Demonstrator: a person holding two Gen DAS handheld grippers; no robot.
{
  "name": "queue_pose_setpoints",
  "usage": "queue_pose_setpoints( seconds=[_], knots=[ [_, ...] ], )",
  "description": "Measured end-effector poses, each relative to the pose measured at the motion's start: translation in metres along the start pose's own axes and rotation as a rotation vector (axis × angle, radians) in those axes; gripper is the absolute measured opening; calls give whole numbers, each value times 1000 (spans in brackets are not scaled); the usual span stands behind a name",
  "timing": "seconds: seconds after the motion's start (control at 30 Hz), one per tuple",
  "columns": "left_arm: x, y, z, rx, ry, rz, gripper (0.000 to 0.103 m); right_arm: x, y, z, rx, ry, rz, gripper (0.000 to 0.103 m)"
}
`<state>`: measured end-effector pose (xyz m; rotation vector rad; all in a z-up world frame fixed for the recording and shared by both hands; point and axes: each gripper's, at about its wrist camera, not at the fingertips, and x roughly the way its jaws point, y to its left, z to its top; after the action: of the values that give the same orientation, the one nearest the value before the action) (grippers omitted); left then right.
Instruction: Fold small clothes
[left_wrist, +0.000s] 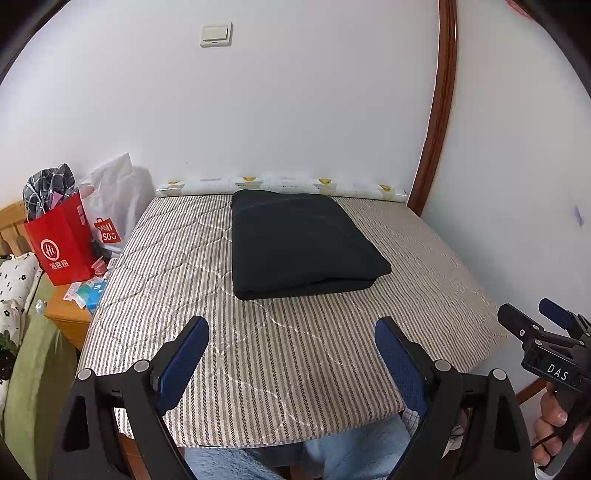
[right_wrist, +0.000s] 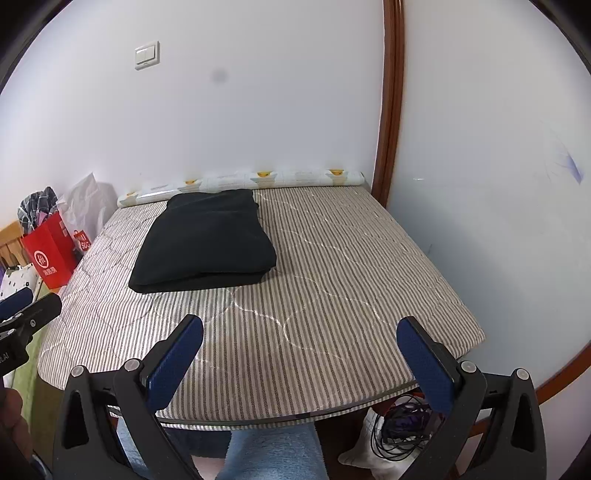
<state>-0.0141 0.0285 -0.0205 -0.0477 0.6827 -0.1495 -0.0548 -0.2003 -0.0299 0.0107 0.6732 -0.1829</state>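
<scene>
striped table (left_wrist: 258, 350) beside red "miniso" bag (left_wrist: 107, 230), "das" on right claw (left_wrist: 532, 317)

Folded black garment (left_wrist: 299, 243) lies on the striped bed (left_wrist: 280, 354).

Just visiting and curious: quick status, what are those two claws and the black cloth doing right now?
Left gripper open, empty. Right gripper open, empty. Black garment folded flat on striped table cover. Nothing in the way.

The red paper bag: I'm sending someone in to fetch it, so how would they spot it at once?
Start at the striped mattress and go to its left edge, where a low wooden nightstand stands. The red paper bag sits on it, checked cloth poking from its top. Unlike the white plastic bag behind it, it is bright red with a white round logo.
</scene>
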Motion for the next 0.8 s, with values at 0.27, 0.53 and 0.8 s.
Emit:
queue_pose_setpoints(
  seconds=[0.27,0.53,0.8],
  knots=[
    [1,1,0,-2,1,2,91,0,-1,0,-1,-3,-2,103],
    [0,4,1,-4,-3,5,91,-3,5,-1,-5,-7,-6,103],
    [-1,9,5,-12,-3,12,91,-4,12,3,-17,-5,-13,103]
  ],
)
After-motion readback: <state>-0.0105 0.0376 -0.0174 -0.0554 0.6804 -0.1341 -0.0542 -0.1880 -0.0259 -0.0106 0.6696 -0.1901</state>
